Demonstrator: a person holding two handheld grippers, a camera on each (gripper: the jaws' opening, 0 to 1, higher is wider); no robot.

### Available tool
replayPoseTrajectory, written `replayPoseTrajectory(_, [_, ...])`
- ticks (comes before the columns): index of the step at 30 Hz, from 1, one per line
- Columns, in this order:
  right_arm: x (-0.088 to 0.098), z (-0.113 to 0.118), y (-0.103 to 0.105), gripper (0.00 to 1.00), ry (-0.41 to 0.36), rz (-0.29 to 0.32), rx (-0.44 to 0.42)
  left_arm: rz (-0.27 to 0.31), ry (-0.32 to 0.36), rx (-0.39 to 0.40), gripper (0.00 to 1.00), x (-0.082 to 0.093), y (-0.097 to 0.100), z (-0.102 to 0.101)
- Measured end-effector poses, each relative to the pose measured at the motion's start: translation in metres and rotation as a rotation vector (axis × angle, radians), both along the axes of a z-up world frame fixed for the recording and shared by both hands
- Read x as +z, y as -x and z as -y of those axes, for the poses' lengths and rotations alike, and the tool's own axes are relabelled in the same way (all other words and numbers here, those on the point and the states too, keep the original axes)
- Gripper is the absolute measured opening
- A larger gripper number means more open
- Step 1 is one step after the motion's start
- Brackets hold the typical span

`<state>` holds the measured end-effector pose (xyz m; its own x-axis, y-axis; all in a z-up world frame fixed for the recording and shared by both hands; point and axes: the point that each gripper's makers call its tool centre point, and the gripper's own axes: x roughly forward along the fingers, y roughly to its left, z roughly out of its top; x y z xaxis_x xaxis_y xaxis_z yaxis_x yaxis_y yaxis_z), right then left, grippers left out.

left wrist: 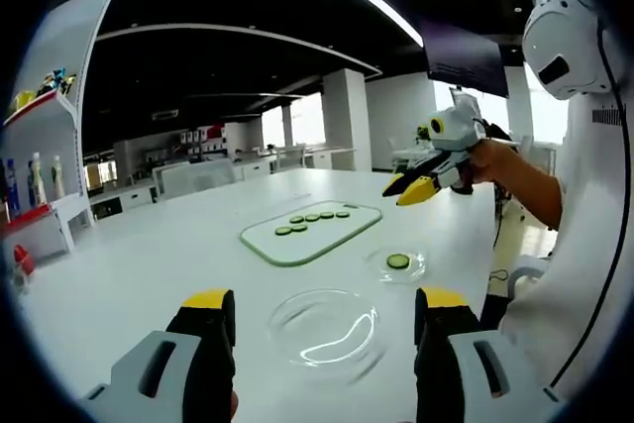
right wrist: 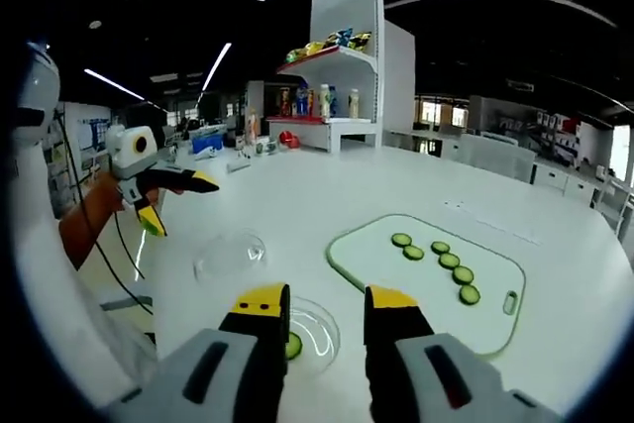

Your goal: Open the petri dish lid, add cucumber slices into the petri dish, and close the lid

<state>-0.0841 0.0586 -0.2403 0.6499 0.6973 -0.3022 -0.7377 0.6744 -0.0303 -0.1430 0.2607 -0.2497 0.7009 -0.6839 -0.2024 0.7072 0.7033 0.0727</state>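
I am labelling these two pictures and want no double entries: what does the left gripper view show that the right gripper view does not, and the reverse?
Left gripper view: the right tool, jaws apart, held up by a hand, and a white pillar behind.
Right gripper view: the left tool, open, above the table, and the handle slot of the cutting board.
Both: the cutting board with six cucumber slices, the petri dish holding one slice, its clear lid lying apart, and a shelf with bottles.
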Motion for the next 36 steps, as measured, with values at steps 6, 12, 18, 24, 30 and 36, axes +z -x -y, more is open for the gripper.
replayPoseTrajectory(6, [0.006,0.012,0.001,0.30,0.007,0.024,-0.038,-0.007,0.001,-0.014,0.74,-0.003,-0.001,0.001])
replayPoseTrajectory(12, [0.016,0.036,-0.001,0.33,-0.017,0.079,-0.110,0.019,0.014,-0.017,0.74,0.005,-0.006,0.002])
replayPoseTrajectory(18, [0.018,0.065,0.004,0.36,-0.037,0.108,-0.166,0.035,0.052,0.013,0.74,0.010,-0.016,-0.001])
replayPoseTrajectory(24, [0.018,0.091,0.012,0.36,-0.035,0.106,-0.227,0.025,0.058,0.004,0.74,0.005,-0.016,0.002])
replayPoseTrajectory(30, [0.020,0.117,0.019,0.37,-0.046,0.113,-0.289,0.029,0.069,0.011,0.74,0.007,-0.020,0.001])
replayPoseTrajectory(36, [0.021,0.135,0.022,0.38,-0.045,0.111,-0.337,0.046,0.064,0.018,0.74,0.015,-0.022,0.000])
